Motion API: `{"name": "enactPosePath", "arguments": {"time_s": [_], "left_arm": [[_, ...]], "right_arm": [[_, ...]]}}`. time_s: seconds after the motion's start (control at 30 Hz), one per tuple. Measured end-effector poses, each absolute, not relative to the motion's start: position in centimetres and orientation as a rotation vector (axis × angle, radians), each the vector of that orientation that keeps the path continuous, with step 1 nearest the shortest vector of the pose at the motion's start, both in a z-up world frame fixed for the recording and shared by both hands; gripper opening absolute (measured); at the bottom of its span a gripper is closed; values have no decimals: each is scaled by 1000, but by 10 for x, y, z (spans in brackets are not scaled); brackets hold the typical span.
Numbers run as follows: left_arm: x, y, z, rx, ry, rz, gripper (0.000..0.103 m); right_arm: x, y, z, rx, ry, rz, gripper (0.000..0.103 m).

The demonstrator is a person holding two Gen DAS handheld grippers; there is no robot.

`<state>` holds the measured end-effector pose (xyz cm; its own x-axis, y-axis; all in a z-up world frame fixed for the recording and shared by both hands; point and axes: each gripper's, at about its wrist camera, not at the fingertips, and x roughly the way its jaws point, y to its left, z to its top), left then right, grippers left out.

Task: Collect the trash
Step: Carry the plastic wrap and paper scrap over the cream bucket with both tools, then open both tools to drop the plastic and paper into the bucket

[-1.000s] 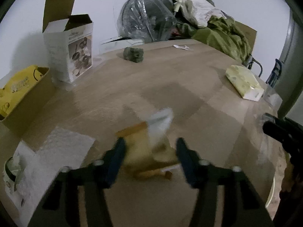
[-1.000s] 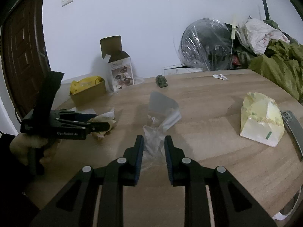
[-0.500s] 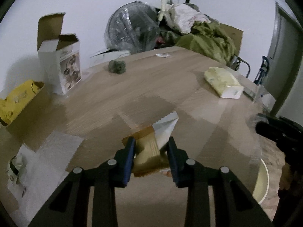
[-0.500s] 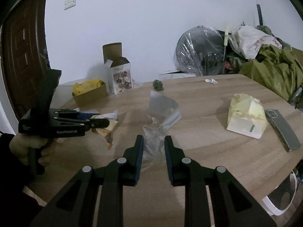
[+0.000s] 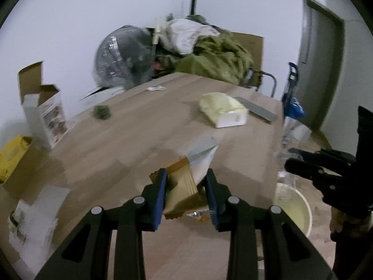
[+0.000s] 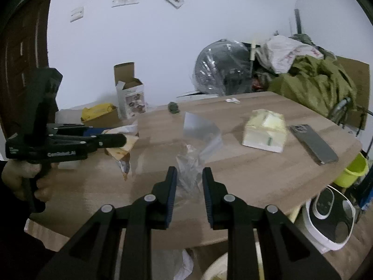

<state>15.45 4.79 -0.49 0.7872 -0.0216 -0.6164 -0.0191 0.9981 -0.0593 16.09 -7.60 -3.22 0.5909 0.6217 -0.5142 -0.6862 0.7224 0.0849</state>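
Since the earlier frame we lifted the brown wrapper (image 5: 180,187), clamped in the left tool (image 5: 185,196), toward the bucket (image 5: 295,206) at its right; the right tool (image 6: 189,187) grips a clear bag (image 6: 191,163).

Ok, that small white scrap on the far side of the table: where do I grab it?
White scrap lies flat, longer left to right. Come steeply from above and pinch across its short width at the crinkled middle; a low side approach would probably push it. First empty one: left tongs hold the snack wrapper, right tongs the clear bag.
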Motion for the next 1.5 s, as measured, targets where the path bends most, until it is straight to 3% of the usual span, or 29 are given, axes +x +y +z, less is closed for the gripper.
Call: {"name": "enactPosePath", "arguments": {"time_s": [0.63, 1.23, 1.37, 1.5], "left_arm": [[162, -72, -1, 63, 638, -326, 31], [195, -160, -71, 114, 793, -540, 31], [202, -166, -82, 117, 826, -543, 31], [204, -167, -87, 113, 836, -547, 31]], "right_arm": [[119, -185, -41, -55, 566, 500, 21], [111, -264, -116, -4, 767, 295, 23], [116, -265, -123, -5, 784, 281, 45], [118, -267, -123, 0, 784, 262, 47]]}}
